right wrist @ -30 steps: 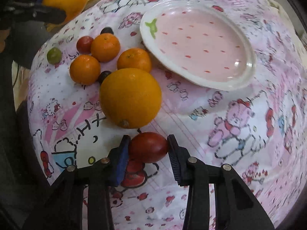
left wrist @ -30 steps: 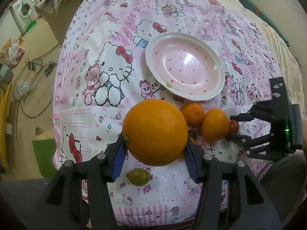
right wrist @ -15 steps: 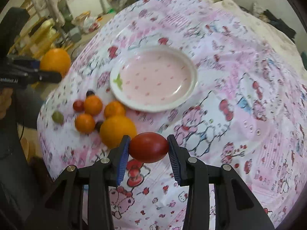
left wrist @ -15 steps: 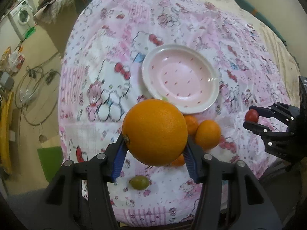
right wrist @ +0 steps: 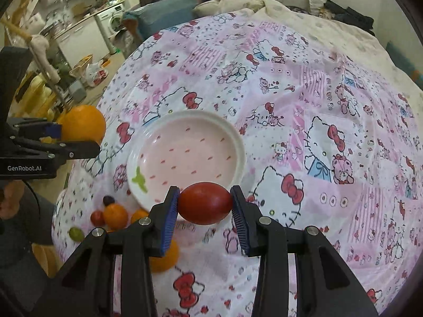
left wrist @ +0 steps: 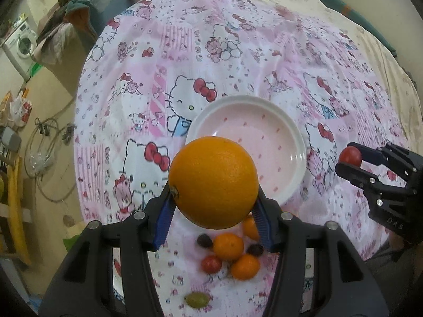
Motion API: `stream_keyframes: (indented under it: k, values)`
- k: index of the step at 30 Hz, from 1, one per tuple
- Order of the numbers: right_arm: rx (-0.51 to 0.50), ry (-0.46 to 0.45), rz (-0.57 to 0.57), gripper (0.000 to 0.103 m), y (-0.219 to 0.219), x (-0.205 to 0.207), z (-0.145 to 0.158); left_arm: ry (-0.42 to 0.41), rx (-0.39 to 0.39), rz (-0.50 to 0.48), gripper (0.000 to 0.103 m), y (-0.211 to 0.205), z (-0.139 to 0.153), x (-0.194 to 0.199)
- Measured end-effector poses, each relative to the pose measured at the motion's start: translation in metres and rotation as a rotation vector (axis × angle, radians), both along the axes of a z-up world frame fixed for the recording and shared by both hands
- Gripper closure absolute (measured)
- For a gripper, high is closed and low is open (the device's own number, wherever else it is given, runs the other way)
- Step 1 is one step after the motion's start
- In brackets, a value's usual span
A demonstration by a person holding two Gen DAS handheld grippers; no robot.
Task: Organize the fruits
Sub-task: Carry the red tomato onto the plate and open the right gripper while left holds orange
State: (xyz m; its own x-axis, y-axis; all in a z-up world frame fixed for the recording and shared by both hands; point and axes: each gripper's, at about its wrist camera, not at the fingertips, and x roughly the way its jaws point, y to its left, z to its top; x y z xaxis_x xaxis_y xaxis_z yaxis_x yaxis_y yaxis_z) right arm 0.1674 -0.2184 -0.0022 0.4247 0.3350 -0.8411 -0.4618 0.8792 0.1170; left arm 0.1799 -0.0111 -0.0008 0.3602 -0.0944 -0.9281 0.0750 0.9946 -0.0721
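White lettering reading "GenRobot.AI" is showing on the left gripper's (right wrist: 76,142) black body at the left edge of the right wrist view; "DAS" is faintly standing out on the right gripper (left wrist: 349,162) at the right of the left wrist view. The left gripper (left wrist: 214,203) is gripping a large orange (left wrist: 213,182) about half-spread, at frame centre. The right gripper (right wrist: 205,203) is clenching a red tomato (right wrist: 205,203) narrowly. Both are hanging over the pink plate (left wrist: 290,129) on the patterned cloth (left wrist: 158,79). Small fruits (left wrist: 228,247) are lying at lower centre.
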Motion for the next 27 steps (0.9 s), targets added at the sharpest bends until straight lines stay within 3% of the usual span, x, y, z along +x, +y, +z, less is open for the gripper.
stream_keyframes:
  k: [4, 14, 20, 27]
  values:
    - [0.017, 0.018, -0.032, 0.062, 0.001, 0.022, -0.009, 0.001, 0.048, 0.012, 0.053, 0.004, -0.012, 0.017]
    - [-0.055, 0.101, 0.004, 0.062, 0.033, 0.070, -0.058, 0.055, -0.028, 0.118, 0.053, 0.034, -0.031, 0.042]
    - [-0.111, 0.130, 0.043, 0.062, 0.059, 0.093, -0.091, 0.054, -0.009, 0.147, 0.053, 0.045, -0.034, 0.048]
    - [-0.134, 0.123, 0.070, 0.061, 0.071, 0.102, -0.102, 0.083, -0.005, 0.145, 0.053, 0.045, -0.043, 0.052]
